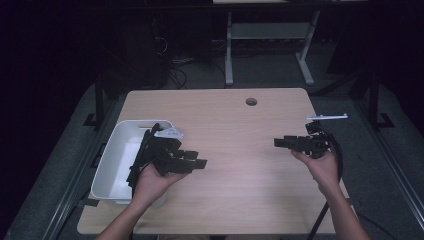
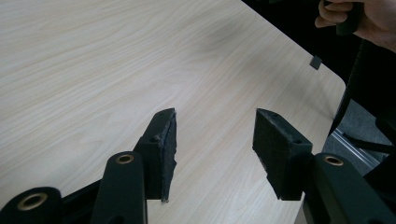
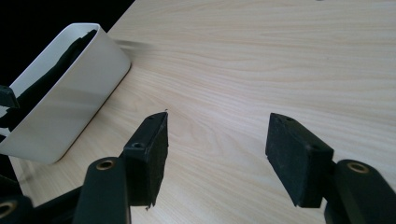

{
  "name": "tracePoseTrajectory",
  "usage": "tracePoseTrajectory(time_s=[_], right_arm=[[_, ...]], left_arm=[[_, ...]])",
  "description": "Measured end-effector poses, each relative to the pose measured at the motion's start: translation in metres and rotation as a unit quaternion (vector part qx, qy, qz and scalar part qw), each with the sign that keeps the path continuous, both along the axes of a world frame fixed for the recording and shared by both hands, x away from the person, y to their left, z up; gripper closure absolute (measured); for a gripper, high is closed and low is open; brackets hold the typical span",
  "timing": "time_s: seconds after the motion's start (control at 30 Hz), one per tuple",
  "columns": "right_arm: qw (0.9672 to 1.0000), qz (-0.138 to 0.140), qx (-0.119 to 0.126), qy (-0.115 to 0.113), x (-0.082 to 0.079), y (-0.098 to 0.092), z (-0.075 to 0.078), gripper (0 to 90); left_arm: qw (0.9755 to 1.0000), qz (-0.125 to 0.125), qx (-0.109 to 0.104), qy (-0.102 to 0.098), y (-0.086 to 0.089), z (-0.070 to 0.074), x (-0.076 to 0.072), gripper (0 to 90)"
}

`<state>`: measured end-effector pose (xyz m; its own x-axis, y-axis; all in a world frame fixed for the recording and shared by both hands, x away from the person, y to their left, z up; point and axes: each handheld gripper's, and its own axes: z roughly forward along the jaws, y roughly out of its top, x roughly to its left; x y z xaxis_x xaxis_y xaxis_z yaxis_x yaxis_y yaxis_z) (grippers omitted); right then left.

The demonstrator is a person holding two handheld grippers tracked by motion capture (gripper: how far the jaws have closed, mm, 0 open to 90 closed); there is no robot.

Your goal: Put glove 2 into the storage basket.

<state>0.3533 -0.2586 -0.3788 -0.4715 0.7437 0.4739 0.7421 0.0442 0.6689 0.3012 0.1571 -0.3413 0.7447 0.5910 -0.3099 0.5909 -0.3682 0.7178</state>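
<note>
Approach step, nothing yet grasped: left gripper [image 1: 196, 158] and right gripper [image 1: 281, 143] both spread and empty over bare table [image 1: 240, 125], white bin [image 1: 114, 160] just beside left gripper; next, presumably, reaching into bin.

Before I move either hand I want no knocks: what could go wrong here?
The left hand-held gripper hovers open right beside the white bin, so a sideways swing could nudge or tip it. The right hand-held gripper, also open and empty, sits near the table edge, where its trailing cable may snag.
</note>
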Motion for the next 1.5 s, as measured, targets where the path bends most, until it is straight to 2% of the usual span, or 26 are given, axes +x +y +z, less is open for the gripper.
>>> tracePoseTrajectory(time_s=[0.57, 0.77, 1.1, 1.5], right_arm=[[0.9999, -0.012, -0.002, 0.010, -0.012, -0.020, -0.014, 38.3], [0.9998, -0.018, 0.001, 0.011, -0.017, -0.026, -0.018, 38.4], [0.9995, -0.024, -0.002, 0.020, -0.026, -0.036, -0.031, 38.4], [0.9994, -0.030, -0.003, 0.017, -0.037, -0.044, -0.040, 38.2]], left_arm=[[0.9998, -0.016, -0.004, 0.008, -0.019, -0.011, -0.003, 46.8], [0.9997, -0.021, -0.013, 0.007, -0.025, -0.016, -0.004, 44.2], [0.9994, -0.032, -0.011, 0.010, -0.038, -0.027, -0.007, 40.0], [0.9989, -0.042, -0.015, 0.012, -0.047, -0.039, -0.010, 37.3]])
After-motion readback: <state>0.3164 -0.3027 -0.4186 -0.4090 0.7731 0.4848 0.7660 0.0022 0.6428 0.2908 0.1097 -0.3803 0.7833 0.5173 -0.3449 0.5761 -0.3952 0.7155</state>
